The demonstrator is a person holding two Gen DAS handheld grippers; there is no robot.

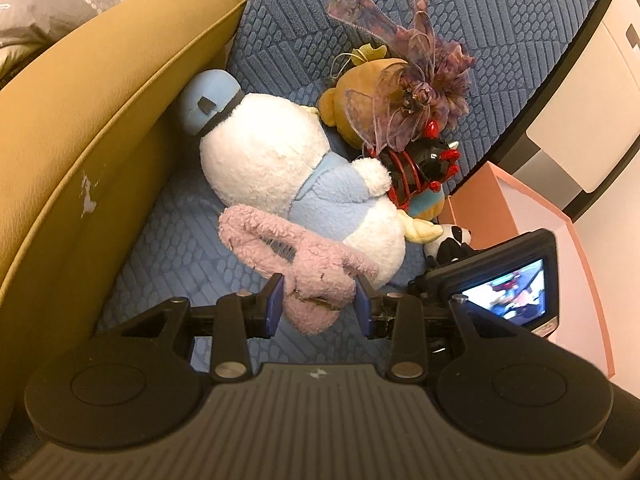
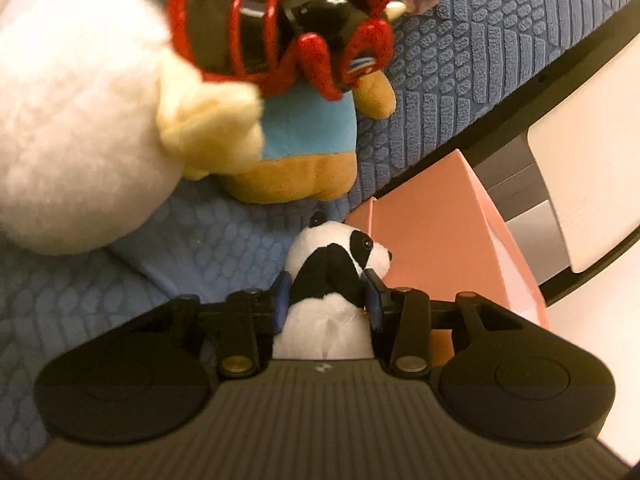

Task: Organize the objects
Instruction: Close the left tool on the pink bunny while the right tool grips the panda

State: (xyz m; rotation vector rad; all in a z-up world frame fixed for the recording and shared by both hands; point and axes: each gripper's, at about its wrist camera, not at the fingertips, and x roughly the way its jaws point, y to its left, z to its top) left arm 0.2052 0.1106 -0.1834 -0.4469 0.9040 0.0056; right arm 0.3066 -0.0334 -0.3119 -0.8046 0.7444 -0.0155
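Pink fuzzy pouch (image 1: 296, 264) clamped in left gripper (image 1: 319, 302), touching white-and-blue plush (image 1: 280, 172) on blue seat cushion (image 1: 160, 240); panda plush (image 2: 332, 276) clamped in right gripper (image 2: 329, 304), just left of pink box (image 2: 432, 240), contents unseen

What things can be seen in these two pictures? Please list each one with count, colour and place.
duck plush: 1, white and light blue, on the sofa seat
pink plush: 1, pink, between the left gripper's fingers
panda plush: 1, black and white, between the right gripper's fingers
bear plush: 1, tan and blue, beside the duck
black toy: 1, black and red, on the bear
ribbon flower: 1, purple, on the bear
sofa seat: 1, blue
pink box: 1, beside the sofa
left gripper: black
right gripper: black
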